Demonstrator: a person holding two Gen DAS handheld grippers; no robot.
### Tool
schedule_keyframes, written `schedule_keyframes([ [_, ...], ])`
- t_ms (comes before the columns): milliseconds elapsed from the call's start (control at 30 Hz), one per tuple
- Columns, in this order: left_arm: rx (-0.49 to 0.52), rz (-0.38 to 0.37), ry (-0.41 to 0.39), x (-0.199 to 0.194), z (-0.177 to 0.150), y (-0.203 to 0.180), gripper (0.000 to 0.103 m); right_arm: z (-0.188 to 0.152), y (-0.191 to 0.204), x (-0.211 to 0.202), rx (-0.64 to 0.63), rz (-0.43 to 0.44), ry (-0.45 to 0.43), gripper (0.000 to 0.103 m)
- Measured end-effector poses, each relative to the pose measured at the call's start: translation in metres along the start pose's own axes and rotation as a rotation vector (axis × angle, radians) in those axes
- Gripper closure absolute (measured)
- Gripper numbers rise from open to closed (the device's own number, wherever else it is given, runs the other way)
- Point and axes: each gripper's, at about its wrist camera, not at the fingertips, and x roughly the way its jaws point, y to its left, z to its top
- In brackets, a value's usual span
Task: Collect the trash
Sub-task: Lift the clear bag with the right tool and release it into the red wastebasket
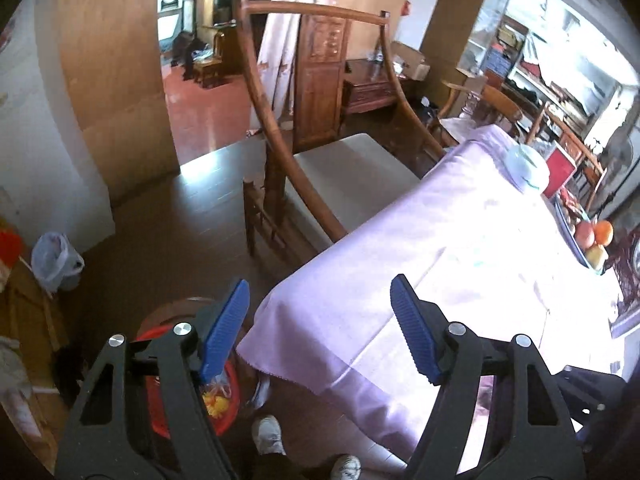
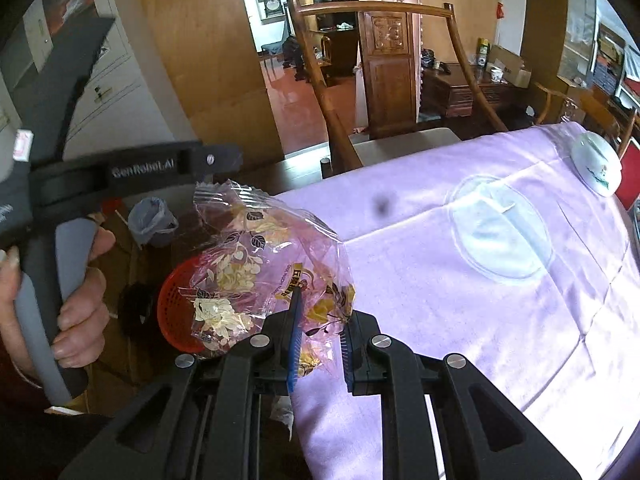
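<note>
My right gripper is shut on a crumpled clear plastic wrapper printed with leaves and flowers. It holds the wrapper in the air over the table's left edge, above a red basket on the floor. My left gripper is open and empty, hanging over the corner of the lilac tablecloth. The red basket shows below its left finger, with yellow and clear trash inside. The left gripper's body and the hand holding it show at the left of the right wrist view.
A wooden chair stands at the table's far side. A bin lined with a grey bag stands on the floor. On the table are a white lid-like dish, a clear round plate and a fruit bowl. Shoes are below.
</note>
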Motion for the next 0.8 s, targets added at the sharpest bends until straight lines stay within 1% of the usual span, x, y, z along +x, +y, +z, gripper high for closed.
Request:
schedule_keyframes([
  [100,0.008,0.026,-0.014,-0.017,0.005,0.005,0.036,0.003,0.011,0.014,-0.006,0.053,0.007,0.086],
  [200,-0.004,0.089,-0.040,-0.041,0.003,0.024,0.036,0.011,0.030,0.032,-0.035,0.114,0.011,0.086],
  [333,-0.088,0.184,-0.041,-0.063,-0.012,0.072,0.036,0.021,0.065,0.062,-0.094,0.181,0.032,0.086],
  [400,-0.139,0.228,-0.017,-0.066,-0.023,0.100,0.036,0.025,0.084,0.082,-0.125,0.217,0.062,0.086],
  [500,-0.259,0.285,0.053,-0.063,-0.052,0.150,0.038,0.028,0.110,0.109,-0.157,0.245,0.111,0.086],
  [633,-0.390,0.302,0.100,-0.066,-0.086,0.191,0.038,0.033,0.129,0.130,-0.191,0.252,0.145,0.086],
  [700,-0.411,0.311,0.102,-0.067,-0.092,0.200,0.038,0.031,0.133,0.133,-0.201,0.249,0.153,0.086],
  [800,-0.448,0.302,0.116,-0.063,-0.102,0.209,0.038,0.033,0.136,0.142,-0.202,0.246,0.169,0.086],
])
